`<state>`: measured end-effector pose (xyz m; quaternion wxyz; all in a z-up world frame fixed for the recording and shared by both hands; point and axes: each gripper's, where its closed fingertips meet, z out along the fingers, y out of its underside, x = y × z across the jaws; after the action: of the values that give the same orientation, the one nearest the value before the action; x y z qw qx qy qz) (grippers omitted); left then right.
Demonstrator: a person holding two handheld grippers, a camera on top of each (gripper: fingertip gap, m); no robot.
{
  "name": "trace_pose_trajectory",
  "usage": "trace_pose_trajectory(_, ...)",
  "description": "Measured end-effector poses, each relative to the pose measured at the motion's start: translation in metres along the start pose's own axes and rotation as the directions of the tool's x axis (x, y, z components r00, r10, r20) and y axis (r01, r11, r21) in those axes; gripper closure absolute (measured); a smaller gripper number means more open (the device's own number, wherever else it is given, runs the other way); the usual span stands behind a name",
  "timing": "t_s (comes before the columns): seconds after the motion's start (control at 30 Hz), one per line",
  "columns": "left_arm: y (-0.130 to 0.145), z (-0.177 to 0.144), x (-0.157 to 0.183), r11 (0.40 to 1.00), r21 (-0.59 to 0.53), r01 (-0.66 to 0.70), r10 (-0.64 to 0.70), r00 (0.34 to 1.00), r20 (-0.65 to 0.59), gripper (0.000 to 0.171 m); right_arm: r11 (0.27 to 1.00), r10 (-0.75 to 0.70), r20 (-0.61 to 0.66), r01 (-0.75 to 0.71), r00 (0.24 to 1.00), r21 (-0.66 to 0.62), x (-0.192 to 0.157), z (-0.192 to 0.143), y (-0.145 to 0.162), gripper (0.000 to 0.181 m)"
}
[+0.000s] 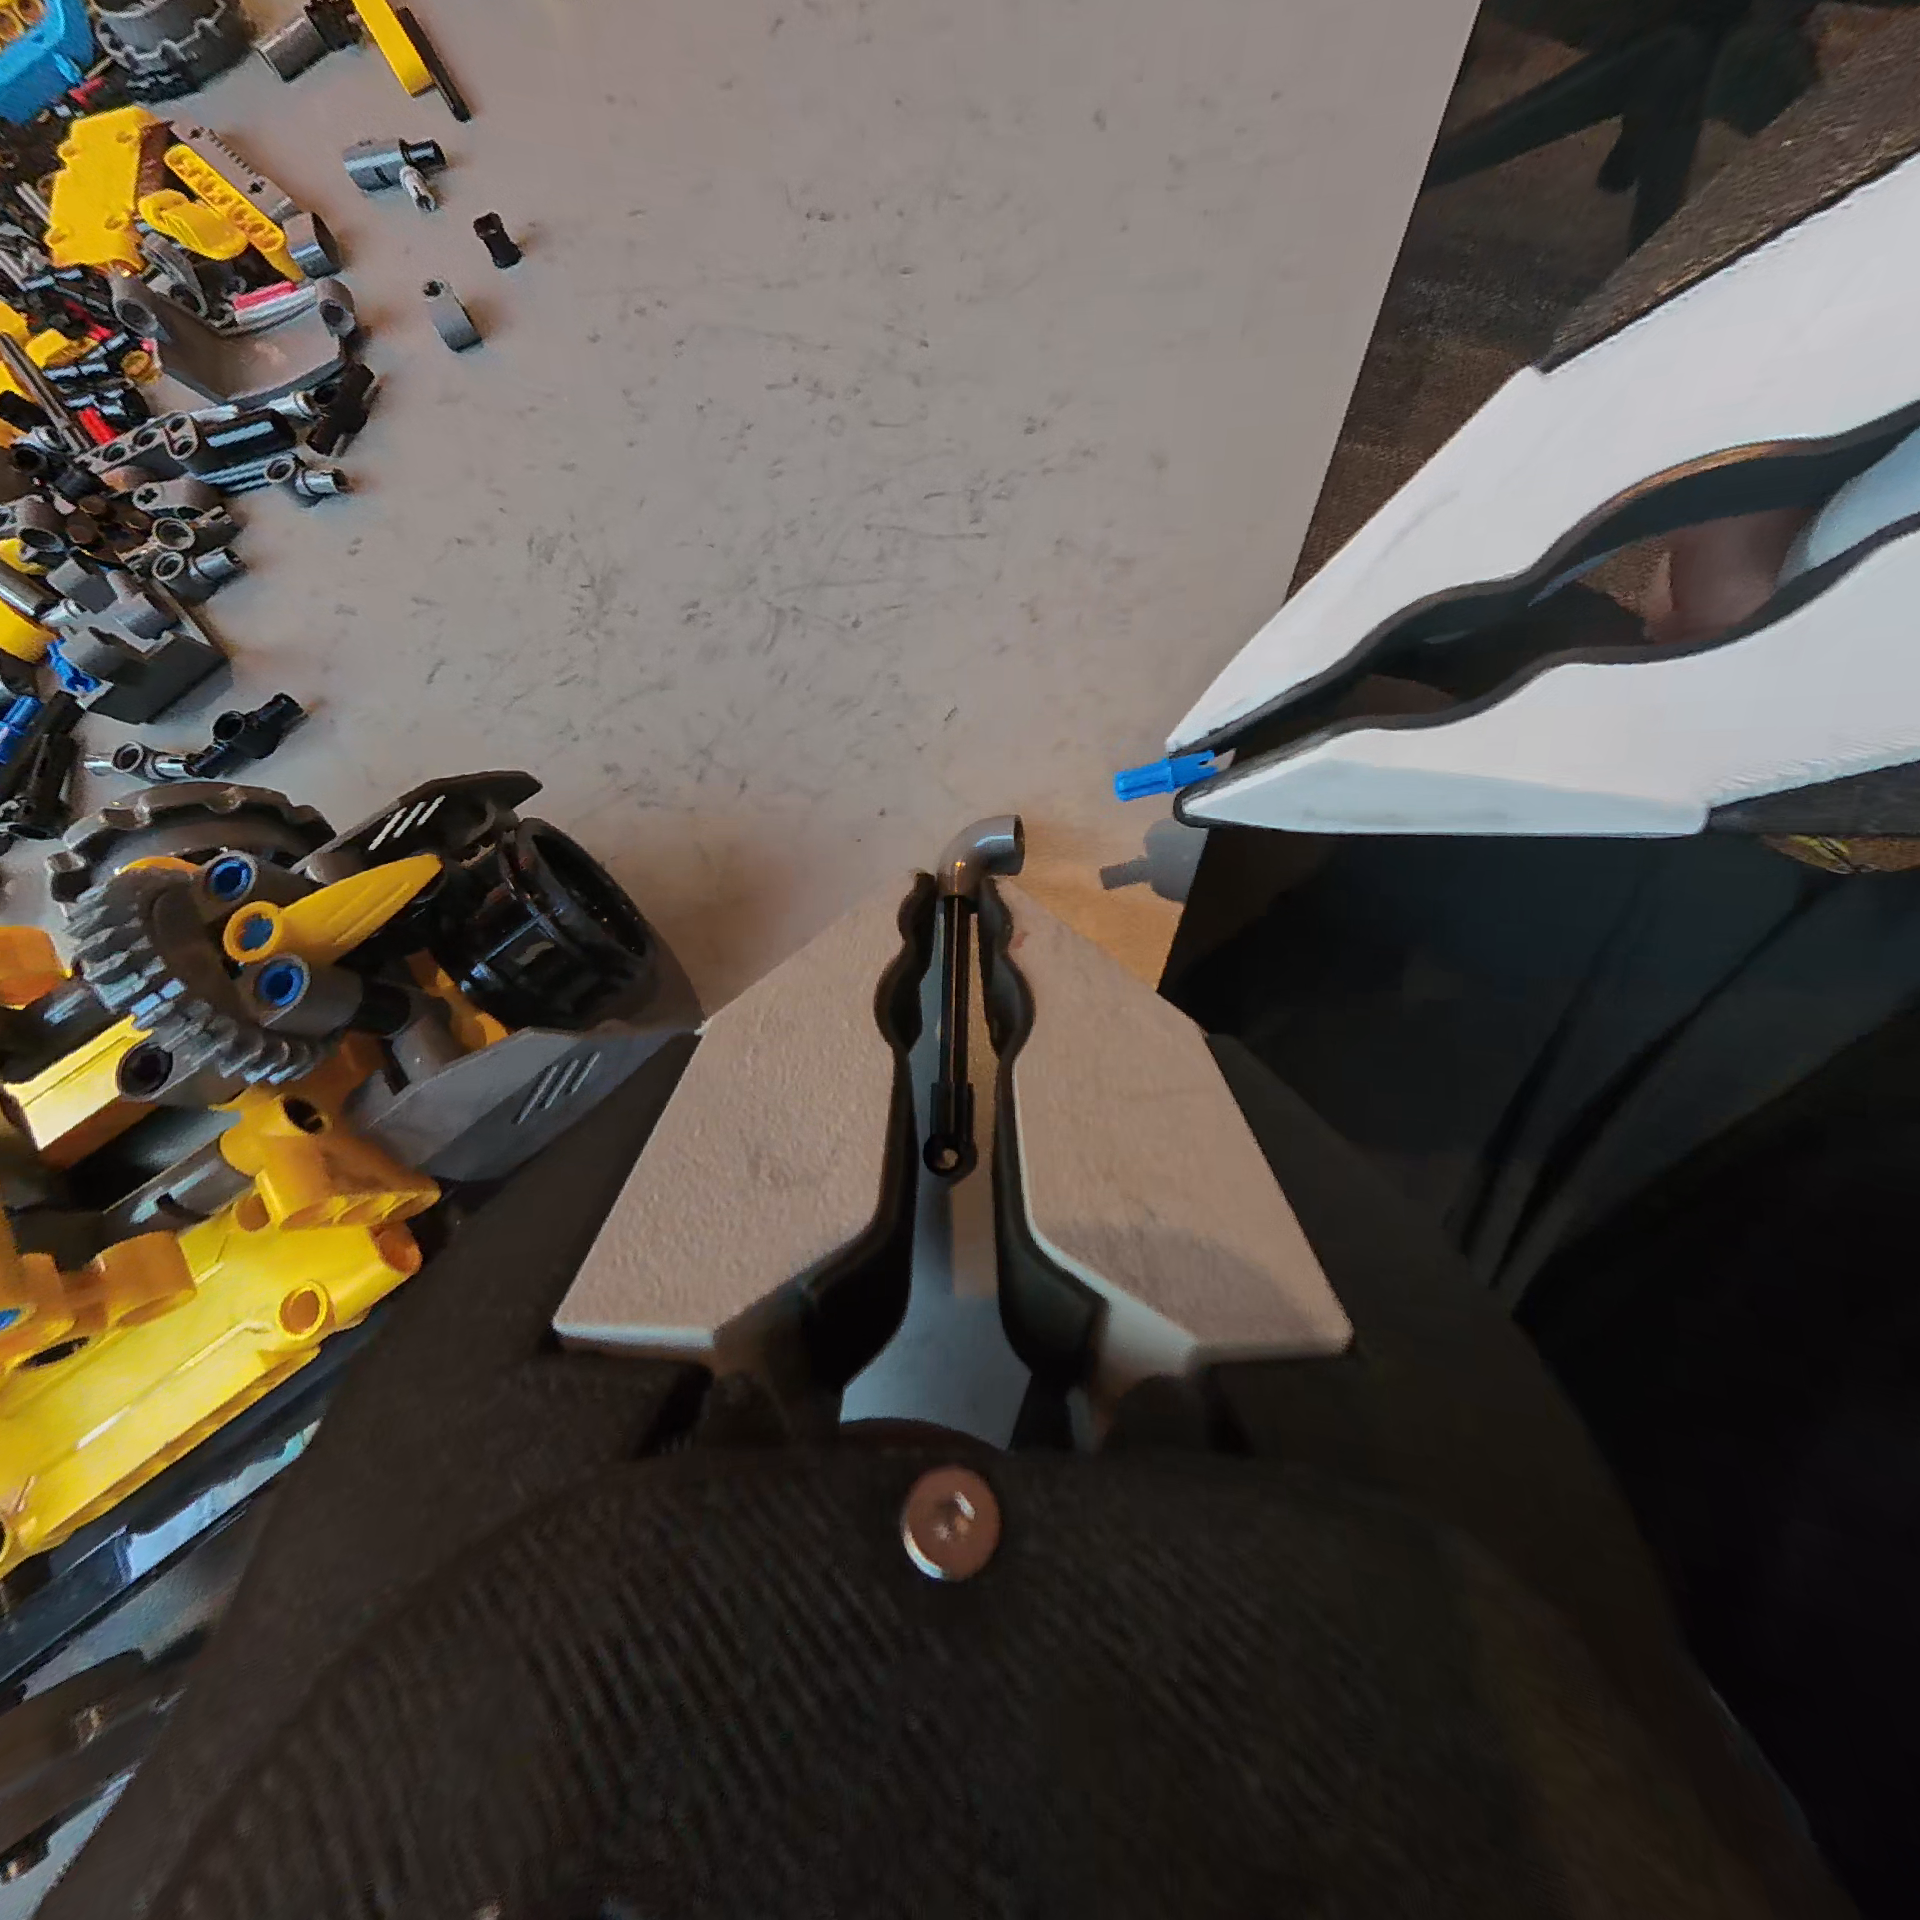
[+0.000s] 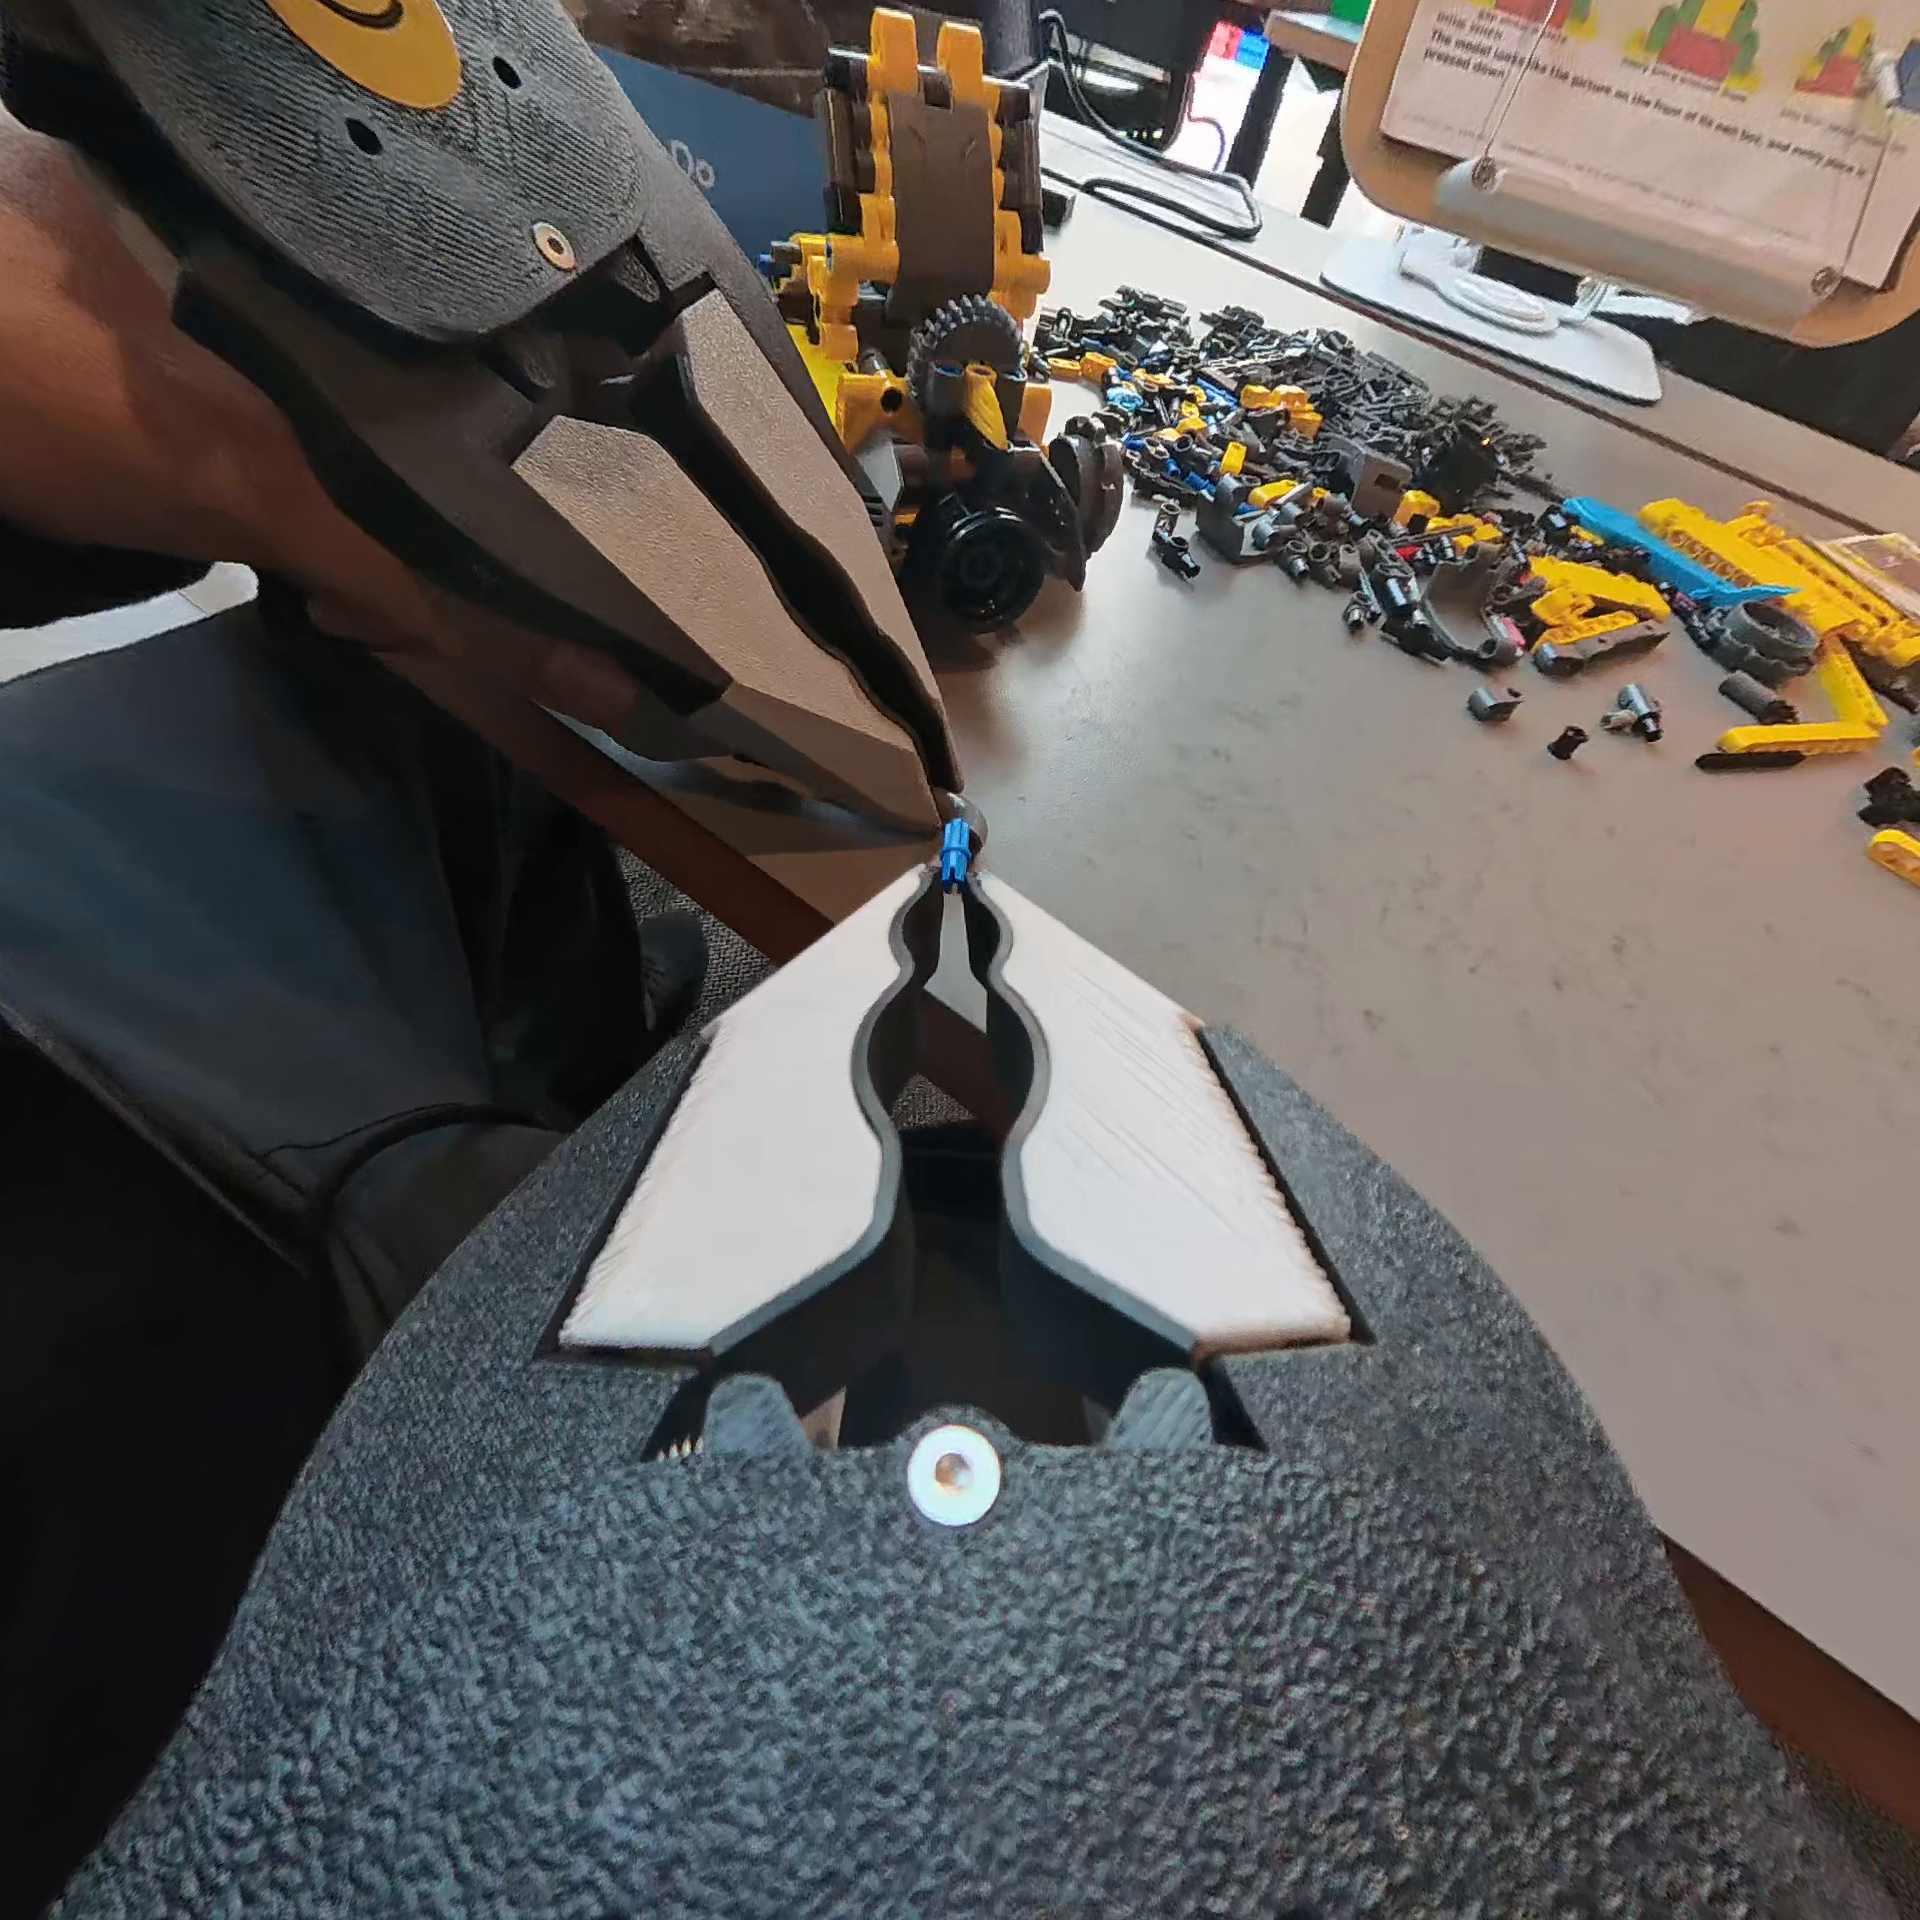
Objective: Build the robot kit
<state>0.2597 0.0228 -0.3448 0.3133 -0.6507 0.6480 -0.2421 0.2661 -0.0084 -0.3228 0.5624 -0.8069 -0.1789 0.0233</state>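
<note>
Pale grey worktop (image 1: 935, 364), scuffed, with dark carpeted floor beyond its edge in the left wrist view. Left claw (image 1: 961, 894) is closed on a thin black axle (image 1: 954, 997) that runs lengthwise between its fingers; a grey elbow connector (image 1: 985, 844) sits on the axle's far end and projects just past the fingertips, above the worktop near its edge. Right claw (image 2: 948, 883) is closed on a small blue pin (image 2: 953, 847), pinched by one end so that most of the pin sticks out beyond the tips. In the left wrist view the same blue pin (image 1: 1164, 775) points toward the elbow connector, near it but apart. In the right wrist view the pin's free end lies right at the left claw's tip (image 2: 940, 810); contact cannot be judged there, as the connector is mostly hidden. A person's hand (image 2: 457, 634) grips the left claw's body from below. To the left of the left claw stands a partly built yellow and black model vehicle (image 1: 260, 1091) with a grey toothed gear (image 1: 156, 966) and a black wheel (image 1: 561, 925). Farther back on the worktop, a loose spread of small building parts (image 2: 1403, 488), yellow, black, grey and blue. At the back of the worktop, a printed instruction sheet (image 2: 1662, 94) is clipped on a stand.
</note>
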Motion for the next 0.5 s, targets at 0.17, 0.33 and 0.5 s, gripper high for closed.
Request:
trace_pose_trajectory(0.17,0.000,0.001,0.000,1.000,0.010,0.010,-0.009,1.000,-0.012,0.167,0.999,-0.007,0.023,0.008,1.000,-0.033,-0.006,0.005,0.007,0.179)
trace_pose_trajectory(0.33,0.000,0.000,0.000,1.000,0.012,0.001,-0.001,1.000,-0.009,0.167,0.996,-0.084,0.026,0.084,0.996,-0.038,-0.011,0.006,0.008,0.179)
trace_pose_trajectory(0.5,-0.002,-0.005,0.005,0.998,0.016,-0.067,0.067,0.998,-0.023,0.155,0.999,-0.044,0.035,0.045,0.998,-0.021,-0.008,0.002,0.006,0.179)
